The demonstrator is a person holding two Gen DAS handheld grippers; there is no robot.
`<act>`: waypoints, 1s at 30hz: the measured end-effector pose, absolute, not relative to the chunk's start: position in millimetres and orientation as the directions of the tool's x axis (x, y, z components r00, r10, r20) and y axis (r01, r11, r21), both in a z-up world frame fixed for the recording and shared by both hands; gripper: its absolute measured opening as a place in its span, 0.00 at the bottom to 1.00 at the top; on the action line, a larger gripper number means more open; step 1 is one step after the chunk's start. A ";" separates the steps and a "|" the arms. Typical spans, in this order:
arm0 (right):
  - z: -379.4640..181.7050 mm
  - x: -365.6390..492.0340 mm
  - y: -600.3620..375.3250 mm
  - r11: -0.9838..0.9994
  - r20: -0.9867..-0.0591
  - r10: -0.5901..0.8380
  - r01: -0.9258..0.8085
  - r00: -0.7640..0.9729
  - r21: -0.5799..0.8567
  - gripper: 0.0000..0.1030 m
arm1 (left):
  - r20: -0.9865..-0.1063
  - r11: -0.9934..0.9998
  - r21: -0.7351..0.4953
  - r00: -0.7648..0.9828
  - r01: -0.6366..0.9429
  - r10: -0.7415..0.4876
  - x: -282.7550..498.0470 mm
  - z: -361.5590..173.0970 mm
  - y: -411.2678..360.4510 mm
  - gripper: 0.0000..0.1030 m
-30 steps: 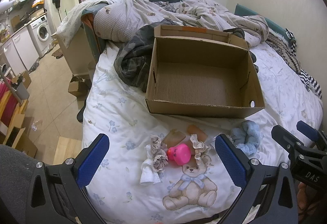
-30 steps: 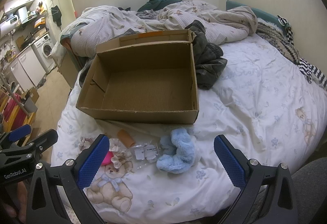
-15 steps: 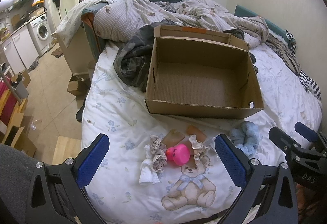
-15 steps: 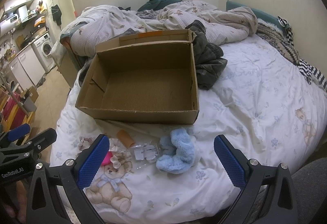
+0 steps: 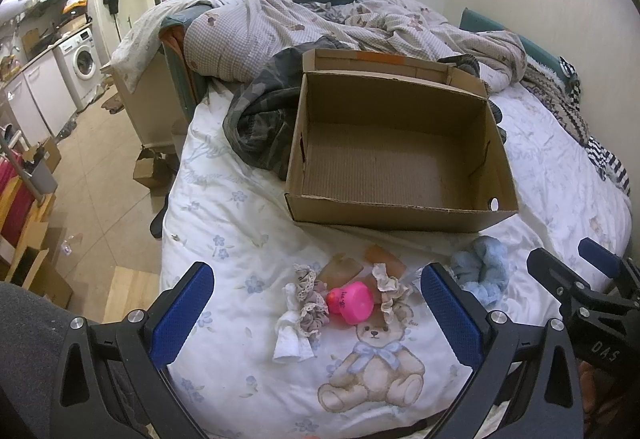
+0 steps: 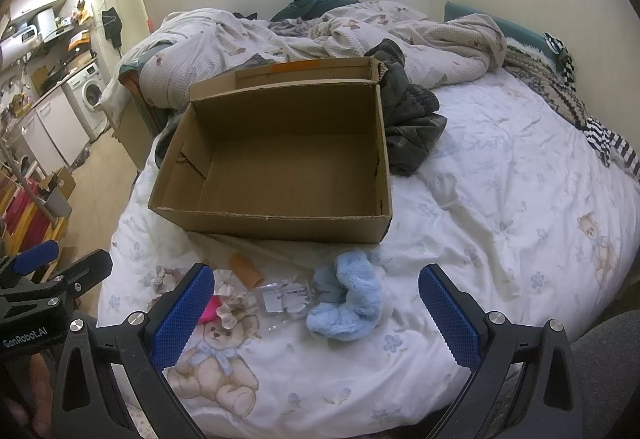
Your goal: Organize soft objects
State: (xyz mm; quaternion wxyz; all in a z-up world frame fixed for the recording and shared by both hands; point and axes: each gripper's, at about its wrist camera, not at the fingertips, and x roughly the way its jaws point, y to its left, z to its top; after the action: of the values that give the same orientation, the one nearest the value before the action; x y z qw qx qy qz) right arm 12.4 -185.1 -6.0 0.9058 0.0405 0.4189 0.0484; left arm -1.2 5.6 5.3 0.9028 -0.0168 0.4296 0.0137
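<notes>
Cardboard box (image 5: 400, 159) sits open on the bedsheet (image 5: 224, 215) at twelve o'clock from the left gripper (image 5: 316, 303), whose jaws are spread wide and hold nothing; between them lie lace scrunchies (image 5: 306, 303) beside a pink toy (image 5: 351, 303).

From the right wrist, the right gripper (image 6: 316, 303) is likewise spread and unladen; a blue plush scrunchie (image 6: 346, 303) lies between its fingers, the box at eleven o'clock.

The left claw (image 6: 60, 267) body reads "GenRobot.AI"; the right claw (image 5: 576, 263) apparently reads "DAS".
</notes>
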 end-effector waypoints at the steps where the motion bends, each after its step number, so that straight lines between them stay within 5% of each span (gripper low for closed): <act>1: -6.1 12.3 -184.9 0.992 -0.754 0.122 -0.054 0.645 0.114 1.00 | -0.776 0.999 -0.020 0.630 -0.039 0.009 -1.0 5.3 5.3 1.00; 23: -5.7 12.5 -184.7 0.991 -0.759 0.128 -0.051 0.638 0.123 1.00 | -0.781 1.000 -0.010 0.624 -0.029 0.010 -1.6 5.2 5.8 1.00; 30: 6.8 31.9 -199.5 0.973 -0.793 0.215 -0.059 0.570 0.222 1.00 | -0.827 0.997 -0.024 0.561 -0.076 0.023 25.1 16.8 29.7 1.00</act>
State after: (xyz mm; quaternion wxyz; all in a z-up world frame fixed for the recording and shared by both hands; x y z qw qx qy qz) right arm 31.9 -199.5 6.8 0.8820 0.0854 0.4569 0.0776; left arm 25.1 29.7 16.8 0.8831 -0.0286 0.4675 0.0280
